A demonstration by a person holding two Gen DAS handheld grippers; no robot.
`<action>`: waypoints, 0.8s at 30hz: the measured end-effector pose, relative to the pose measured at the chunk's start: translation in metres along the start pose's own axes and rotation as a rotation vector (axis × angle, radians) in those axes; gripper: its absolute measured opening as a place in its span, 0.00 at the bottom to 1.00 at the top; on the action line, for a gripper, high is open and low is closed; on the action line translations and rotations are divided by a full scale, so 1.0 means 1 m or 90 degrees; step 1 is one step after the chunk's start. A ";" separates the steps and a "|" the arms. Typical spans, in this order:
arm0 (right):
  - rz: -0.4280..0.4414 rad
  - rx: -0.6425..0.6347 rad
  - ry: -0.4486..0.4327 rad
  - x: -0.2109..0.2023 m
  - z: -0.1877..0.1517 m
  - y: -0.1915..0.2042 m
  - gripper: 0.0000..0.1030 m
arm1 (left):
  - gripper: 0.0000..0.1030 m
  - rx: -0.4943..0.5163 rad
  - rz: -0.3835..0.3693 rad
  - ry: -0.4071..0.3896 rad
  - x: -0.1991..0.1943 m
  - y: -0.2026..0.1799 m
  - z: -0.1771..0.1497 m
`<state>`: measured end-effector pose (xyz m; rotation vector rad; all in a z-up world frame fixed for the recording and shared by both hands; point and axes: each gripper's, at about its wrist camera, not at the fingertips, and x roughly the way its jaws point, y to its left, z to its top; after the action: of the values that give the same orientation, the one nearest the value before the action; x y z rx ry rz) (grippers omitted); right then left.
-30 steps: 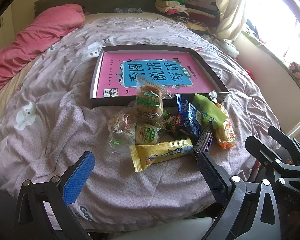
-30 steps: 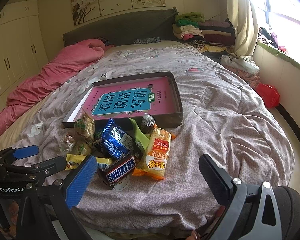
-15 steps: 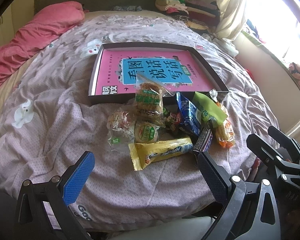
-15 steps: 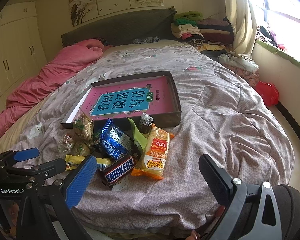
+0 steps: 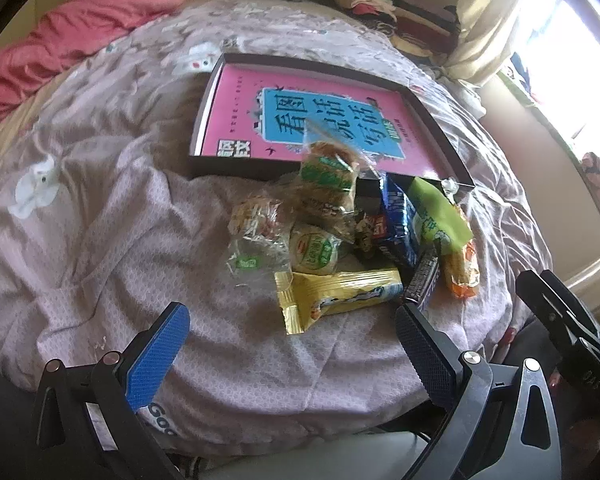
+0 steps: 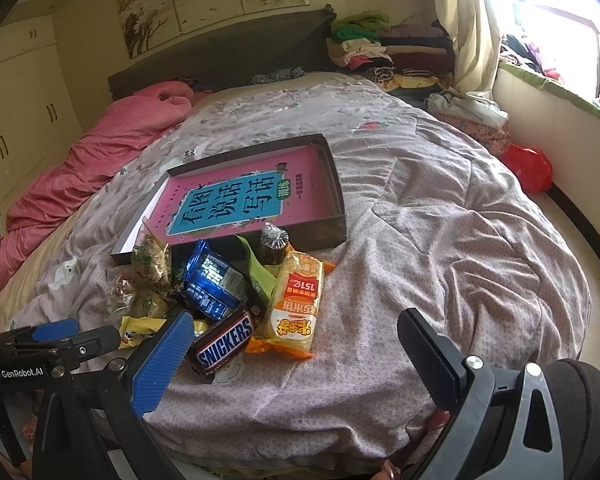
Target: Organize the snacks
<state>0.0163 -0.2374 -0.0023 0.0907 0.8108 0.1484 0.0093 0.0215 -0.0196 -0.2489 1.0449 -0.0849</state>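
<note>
The left tool (image 5: 288, 340) and the right tool (image 6: 296, 344) both stood wide and empty; the heap of wrapped snacks (image 5: 352, 240) lay on the lilac quilted bed (image 6: 440, 248), touching the near wall of the shallow dark cardboard tray (image 6: 338, 184). Best, I judged, to start at the heap's edge: the brown Snickers bar (image 6: 225, 345), just beside the right tool, could be pinched across its width; the flat yellow foil packet (image 5: 336, 294) suited the left.

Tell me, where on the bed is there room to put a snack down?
Bare quilt lies right of the snack pile and the box. More lies left of the pile, toward the pink blanket. The pink book fills the box floor. It is crowded just in front of the box.
</note>
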 end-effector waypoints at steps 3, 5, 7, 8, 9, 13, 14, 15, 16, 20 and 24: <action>0.000 0.005 0.006 0.002 0.000 -0.002 1.00 | 0.99 -0.005 -0.015 0.012 0.004 0.001 -0.001; 0.001 0.007 0.008 0.004 0.001 -0.003 1.00 | 0.99 -0.012 -0.029 0.023 0.008 0.003 -0.001; 0.001 0.010 0.012 0.006 0.001 -0.005 1.00 | 0.99 -0.016 -0.041 0.031 0.011 0.004 -0.001; 0.002 0.012 0.014 0.007 0.001 -0.005 1.00 | 0.99 -0.021 -0.051 0.034 0.013 0.004 -0.001; 0.003 0.014 0.016 0.008 0.001 -0.007 1.00 | 0.99 -0.025 -0.061 0.038 0.014 0.006 -0.001; 0.004 0.017 0.024 0.012 0.001 -0.008 1.00 | 0.96 -0.037 -0.089 0.045 0.019 0.003 0.001; 0.004 0.018 0.025 0.013 0.001 -0.008 1.00 | 0.93 -0.037 -0.097 0.047 0.020 0.001 0.002; 0.004 0.018 0.027 0.014 0.001 -0.008 1.00 | 0.92 -0.038 -0.107 0.049 0.022 0.000 0.003; 0.004 0.019 0.029 0.015 0.001 -0.009 1.00 | 0.90 -0.040 -0.114 0.054 0.023 -0.001 0.003; 0.002 0.020 0.033 0.020 0.001 -0.010 1.00 | 0.71 -0.045 -0.136 0.072 0.033 -0.006 0.004; -0.002 0.026 0.054 0.032 0.003 -0.014 1.00 | 0.64 -0.053 -0.134 0.076 0.040 -0.007 0.005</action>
<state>0.0413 -0.2456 -0.0253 0.1218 0.8992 0.1334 0.0341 0.0081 -0.0491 -0.4329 1.1400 -0.2486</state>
